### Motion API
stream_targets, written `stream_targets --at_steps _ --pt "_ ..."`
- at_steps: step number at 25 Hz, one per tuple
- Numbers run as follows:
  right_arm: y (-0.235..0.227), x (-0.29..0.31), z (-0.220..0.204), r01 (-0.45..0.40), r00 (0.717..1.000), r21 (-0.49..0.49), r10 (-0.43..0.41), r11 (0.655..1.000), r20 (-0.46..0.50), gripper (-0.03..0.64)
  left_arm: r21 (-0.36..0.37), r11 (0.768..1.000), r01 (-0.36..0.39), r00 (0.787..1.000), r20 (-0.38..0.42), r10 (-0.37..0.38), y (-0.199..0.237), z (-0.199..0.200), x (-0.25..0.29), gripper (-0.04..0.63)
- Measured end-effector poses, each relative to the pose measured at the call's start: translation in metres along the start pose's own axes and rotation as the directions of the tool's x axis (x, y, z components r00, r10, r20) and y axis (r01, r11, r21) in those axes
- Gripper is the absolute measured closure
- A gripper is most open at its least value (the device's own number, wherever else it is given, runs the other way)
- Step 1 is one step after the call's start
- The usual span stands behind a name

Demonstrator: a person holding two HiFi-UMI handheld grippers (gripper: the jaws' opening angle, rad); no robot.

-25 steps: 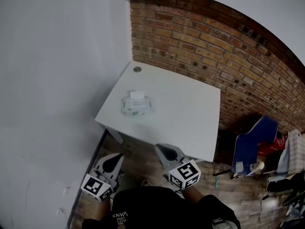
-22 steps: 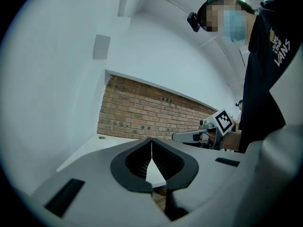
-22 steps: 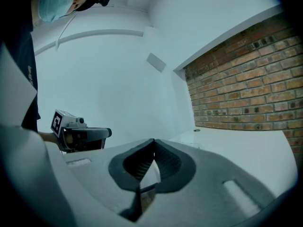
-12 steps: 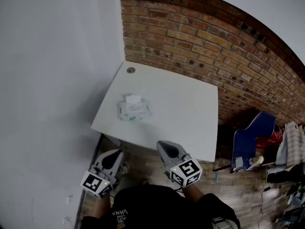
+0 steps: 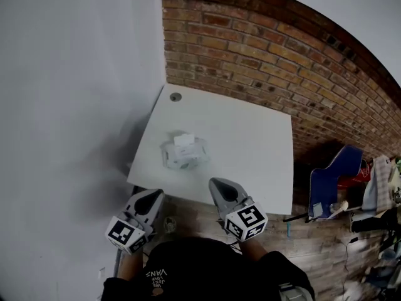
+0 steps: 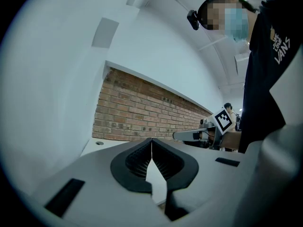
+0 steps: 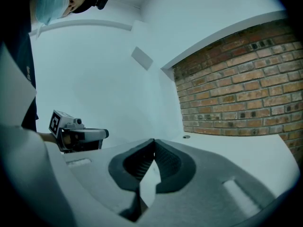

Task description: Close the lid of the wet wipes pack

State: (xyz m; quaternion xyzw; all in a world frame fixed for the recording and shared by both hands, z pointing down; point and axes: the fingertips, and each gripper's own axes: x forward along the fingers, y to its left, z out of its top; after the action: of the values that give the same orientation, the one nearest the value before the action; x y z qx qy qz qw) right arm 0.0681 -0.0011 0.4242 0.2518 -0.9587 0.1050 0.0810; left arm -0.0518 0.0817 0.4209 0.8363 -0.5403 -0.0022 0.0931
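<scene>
A wet wipes pack (image 5: 183, 152) lies on the white table (image 5: 250, 149), left of its middle, with its white lid flipped up at the far side. My left gripper (image 5: 150, 197) hangs below the table's near left corner, jaws shut and empty. My right gripper (image 5: 220, 189) hovers at the table's near edge, right of the pack, also shut on nothing. In the left gripper view the jaw tips (image 6: 151, 141) meet, with the right gripper's marker cube (image 6: 223, 120) beyond. In the right gripper view the tips (image 7: 154, 142) touch too, and the left gripper (image 7: 78, 135) shows at left.
A brick wall (image 5: 282, 55) backs the table and a white wall (image 5: 75, 93) runs along its left. A round grommet (image 5: 175, 96) sits in the table's far left corner. A blue chair (image 5: 329, 180) and clutter stand on the wooden floor at right.
The view has shifted so the table and pack sit slightly lower and closer to the grippers. Both grippers stay shut and keep about the same place in the frame.
</scene>
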Motion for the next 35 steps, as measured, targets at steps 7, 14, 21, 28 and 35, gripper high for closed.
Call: stream_targets --at_steps 7,14,21,28,35 --pt "-0.005 0.035 0.010 0.068 0.998 0.018 -0.068 0.998 0.010 0.618 -0.020 0.996 0.082 0.996 -0.031 -0.082 0.037 0.014 0.016 0.595" --pt "-0.011 0.052 0.010 0.165 0.986 0.040 -0.166 0.985 0.019 0.618 -0.024 0.987 0.159 0.986 -0.054 -0.160 0.067 0.011 0.027 0.595" --pt "-0.011 0.061 0.005 0.247 0.968 0.059 -0.249 0.967 0.024 0.618 -0.020 0.966 0.257 0.963 -0.085 -0.257 0.076 0.007 0.033 0.595" --pt "-0.012 0.071 0.002 0.275 0.961 0.050 -0.276 0.960 0.011 0.618 -0.060 0.967 0.249 0.963 -0.086 -0.254 0.095 -0.006 0.037 0.595" --pt "-0.024 0.086 0.004 0.247 0.969 0.036 -0.247 0.968 0.000 0.618 -0.069 0.972 0.225 0.968 -0.094 -0.231 0.104 -0.007 0.051 0.595"
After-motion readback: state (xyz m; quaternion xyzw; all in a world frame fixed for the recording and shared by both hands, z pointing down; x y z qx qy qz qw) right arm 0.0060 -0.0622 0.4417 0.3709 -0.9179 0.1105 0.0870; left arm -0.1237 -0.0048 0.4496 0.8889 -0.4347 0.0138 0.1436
